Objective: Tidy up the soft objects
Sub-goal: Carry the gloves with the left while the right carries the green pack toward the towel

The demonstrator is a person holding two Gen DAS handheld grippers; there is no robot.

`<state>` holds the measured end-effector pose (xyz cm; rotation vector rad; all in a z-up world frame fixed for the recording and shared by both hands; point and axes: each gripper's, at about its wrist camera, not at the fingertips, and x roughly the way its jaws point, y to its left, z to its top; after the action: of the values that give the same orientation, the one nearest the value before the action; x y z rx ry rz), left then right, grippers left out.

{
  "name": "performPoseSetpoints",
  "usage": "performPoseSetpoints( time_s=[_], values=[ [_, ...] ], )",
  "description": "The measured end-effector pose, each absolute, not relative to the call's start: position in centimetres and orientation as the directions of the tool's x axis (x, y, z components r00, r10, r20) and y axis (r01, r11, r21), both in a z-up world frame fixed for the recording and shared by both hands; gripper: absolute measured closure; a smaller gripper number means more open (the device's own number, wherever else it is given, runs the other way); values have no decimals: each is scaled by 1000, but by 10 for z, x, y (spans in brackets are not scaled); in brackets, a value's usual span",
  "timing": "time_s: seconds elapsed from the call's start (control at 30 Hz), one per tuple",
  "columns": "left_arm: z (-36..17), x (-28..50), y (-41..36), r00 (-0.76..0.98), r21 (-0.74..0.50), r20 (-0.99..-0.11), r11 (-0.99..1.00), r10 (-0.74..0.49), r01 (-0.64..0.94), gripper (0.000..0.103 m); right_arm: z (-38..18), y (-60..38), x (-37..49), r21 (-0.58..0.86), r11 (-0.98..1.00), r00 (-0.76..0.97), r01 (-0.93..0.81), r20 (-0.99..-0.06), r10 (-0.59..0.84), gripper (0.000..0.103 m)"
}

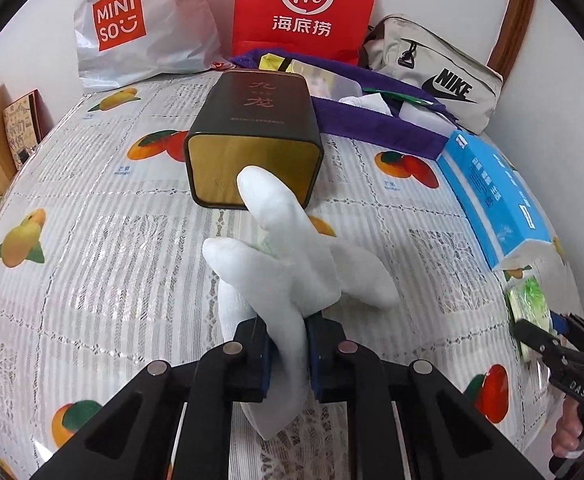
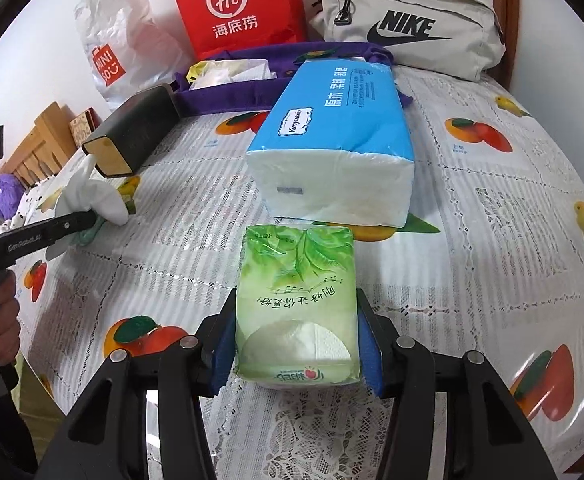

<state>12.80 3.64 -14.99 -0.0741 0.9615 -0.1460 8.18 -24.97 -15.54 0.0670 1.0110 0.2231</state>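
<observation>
Gripping white socks, the left gripper faces the open tin, likely their destination, while the right gripper clamps a green tissue pack needing placement

White socks (bunched, clamped), green tissue pack lengthwise.

My right gripper has its jaws clamped on both sides of the green tissue pack, which I see sitting on the fruit-print table. Just beyond it lies the big blue tissue pack, its white end facing me. Off to the left, my left gripper pinches a white sock next to the open end of a dark tin. A purple bag sits behind, near the wall.
</observation>
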Motion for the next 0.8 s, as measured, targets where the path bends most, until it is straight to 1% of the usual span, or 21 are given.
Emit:
performPoseSetpoints(
  time_s=[0.23,0.37,0.5,0.8],
  values=[
    [-148,121,44,552,-168,-812,982,-186,84,89,-157,-246,85,131,980,514,-150,-836,190,51],
    [-147,121,45,545,-190,-812,978,-206,87,89,-156,-247,89,141,981,512,-134,-838,190,51],
    [-145,120,43,549,-183,-811,979,-202,90,89,-155,-249,92,149,981,508,-128,-840,194,51],
    [-130,118,42,563,-214,-790,970,-243,118,90,-142,-249,88,137,981,525,-137,-830,189,51]
  ],
)
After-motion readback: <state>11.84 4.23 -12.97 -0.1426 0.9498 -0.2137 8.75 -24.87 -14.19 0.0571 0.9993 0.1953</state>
